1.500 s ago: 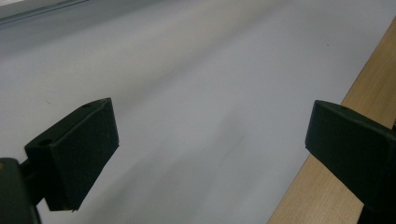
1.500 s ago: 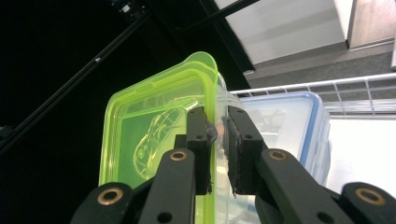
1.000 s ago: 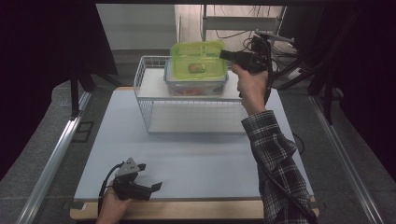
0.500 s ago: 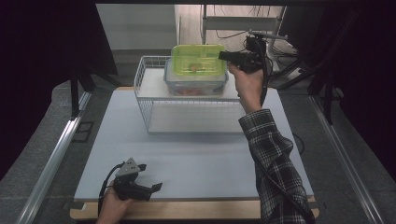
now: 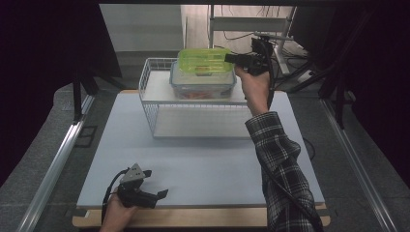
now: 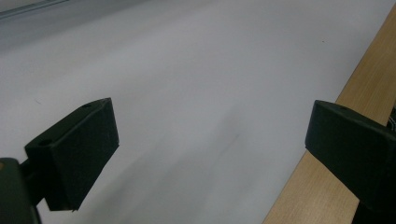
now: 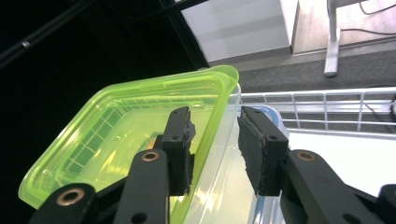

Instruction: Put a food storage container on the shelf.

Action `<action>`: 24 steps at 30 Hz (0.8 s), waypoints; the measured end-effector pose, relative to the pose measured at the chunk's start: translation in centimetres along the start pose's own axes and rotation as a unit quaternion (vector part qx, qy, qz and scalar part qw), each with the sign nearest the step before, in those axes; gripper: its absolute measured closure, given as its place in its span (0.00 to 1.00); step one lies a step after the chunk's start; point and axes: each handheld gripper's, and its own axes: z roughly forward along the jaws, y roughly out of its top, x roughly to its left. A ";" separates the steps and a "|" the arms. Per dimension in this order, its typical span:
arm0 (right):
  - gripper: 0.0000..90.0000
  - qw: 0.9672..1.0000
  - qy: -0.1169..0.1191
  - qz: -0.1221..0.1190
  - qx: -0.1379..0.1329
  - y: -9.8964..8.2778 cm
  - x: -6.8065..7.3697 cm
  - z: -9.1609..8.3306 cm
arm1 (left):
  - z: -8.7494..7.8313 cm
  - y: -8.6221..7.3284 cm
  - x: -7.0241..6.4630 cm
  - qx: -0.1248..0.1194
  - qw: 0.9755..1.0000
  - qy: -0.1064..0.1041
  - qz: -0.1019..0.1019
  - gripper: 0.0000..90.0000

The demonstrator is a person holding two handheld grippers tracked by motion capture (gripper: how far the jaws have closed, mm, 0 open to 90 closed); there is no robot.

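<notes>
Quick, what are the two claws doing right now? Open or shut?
Left claw: open, holding nothing, low over the white mat.
Right claw: jaws just opening, pads apart around the green box rim, no longer squeezing it.

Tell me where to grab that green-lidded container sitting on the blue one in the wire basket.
Grip the green-lidded container at its right-hand wall just under the lid's overhanging rim, coming in level from the right, where the right gripper already straddles that edge with its jaws just opening. The lip should give the pads a ledge.
</notes>
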 end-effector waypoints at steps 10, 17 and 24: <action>0.49 1.000 0.026 -0.014 0.002 0.2 0.2 -1.1 | -0.1 0.0 0.0 -0.001 1.000 0.002 0.000 0.03; 0.34 0.997 0.041 -0.056 0.016 -0.3 0.5 -2.5 | 0.0 0.0 0.0 0.000 1.000 0.003 0.000 0.03; 0.28 0.994 0.059 -0.084 0.023 -1.7 0.6 -3.5 | 0.1 0.0 -0.1 0.002 1.000 0.004 0.001 0.03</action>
